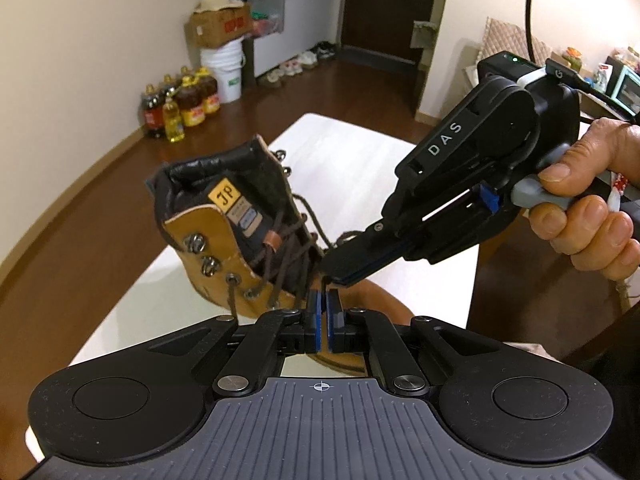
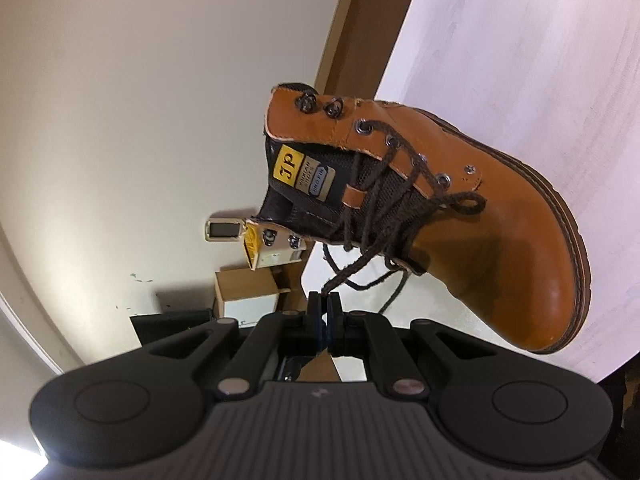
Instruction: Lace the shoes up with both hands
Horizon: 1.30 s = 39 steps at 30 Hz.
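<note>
A tan leather boot (image 1: pixel 216 240) with dark brown laces (image 1: pixel 280 252) stands on the white table (image 1: pixel 360 152); its open collar faces the left wrist view. My left gripper (image 1: pixel 323 300) sits just in front of the boot's lacing, and its blue pads are shut on a short strand of the lace. The right gripper (image 1: pixel 334 276), held in a hand (image 1: pixel 592 200), reaches in from the right until its tip almost touches the left one. In the right wrist view my right gripper (image 2: pixel 323 302) is shut on a lace end (image 2: pixel 340 276) that runs up to the boot (image 2: pixel 500 220).
Oil bottles (image 1: pixel 180 108), a white bucket (image 1: pixel 224 72) and a cardboard box (image 1: pixel 220 24) line the far wall on the wooden floor. Several shoes (image 1: pixel 296 66) lie near a dark door (image 1: pixel 388 4). Small boxes (image 2: pixel 248 292) stand beyond the table (image 2: pixel 520 40).
</note>
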Available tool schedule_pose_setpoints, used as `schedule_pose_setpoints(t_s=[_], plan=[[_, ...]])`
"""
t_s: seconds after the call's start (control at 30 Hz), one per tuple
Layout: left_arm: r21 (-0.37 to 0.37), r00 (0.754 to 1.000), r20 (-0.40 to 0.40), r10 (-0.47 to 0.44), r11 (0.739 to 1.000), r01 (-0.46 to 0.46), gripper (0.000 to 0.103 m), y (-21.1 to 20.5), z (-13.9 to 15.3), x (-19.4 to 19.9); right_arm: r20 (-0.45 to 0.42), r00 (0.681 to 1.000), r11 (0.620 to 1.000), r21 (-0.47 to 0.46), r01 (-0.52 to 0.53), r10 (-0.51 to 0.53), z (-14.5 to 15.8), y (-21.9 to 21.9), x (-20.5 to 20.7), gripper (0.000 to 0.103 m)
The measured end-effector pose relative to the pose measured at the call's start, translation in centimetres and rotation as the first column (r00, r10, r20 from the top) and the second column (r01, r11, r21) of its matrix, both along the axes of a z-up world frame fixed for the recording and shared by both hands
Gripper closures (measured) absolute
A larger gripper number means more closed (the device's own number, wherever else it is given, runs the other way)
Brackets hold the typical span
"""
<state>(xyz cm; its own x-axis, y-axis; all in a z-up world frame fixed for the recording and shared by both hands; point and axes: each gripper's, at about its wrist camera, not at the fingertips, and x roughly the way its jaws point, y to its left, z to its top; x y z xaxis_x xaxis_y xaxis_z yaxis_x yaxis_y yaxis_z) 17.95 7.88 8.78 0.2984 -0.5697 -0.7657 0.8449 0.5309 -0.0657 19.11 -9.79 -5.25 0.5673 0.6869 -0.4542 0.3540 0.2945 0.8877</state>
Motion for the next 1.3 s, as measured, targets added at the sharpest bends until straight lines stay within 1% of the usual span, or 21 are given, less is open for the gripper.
schedule_pose_setpoints(t_s=[0.47,0.77,0.97,1.3], plan=[[-0.017,1.000,-0.005,-0.010,1.000,0.010,0.101,1.1,-0.1,0.5,-0.029,1.000,1.000,-0.010,-0.005,0.004,0.0,1.1,0.3,0.100],[-0.013,0.999,-0.012,-0.030,0.999,0.030,0.101,1.3,-0.4,0.8,-0.040,0.999,1.000,-0.009,0.003,-0.003,-0.4,1.8,0.3,0.100],[-0.008,0.999,-0.014,-0.033,0.999,0.033,0.101,1.2,-0.6,0.6,-0.046,0.999,1.000,-0.008,0.005,-0.005,-0.6,2.1,0.3,0.100],[-0.027,1.000,-0.002,-0.031,0.999,0.031,0.101,1.7,-0.5,-0.1,-0.045,0.999,1.000,0.002,-0.007,0.007,-0.7,2.1,-0.1,0.099]])
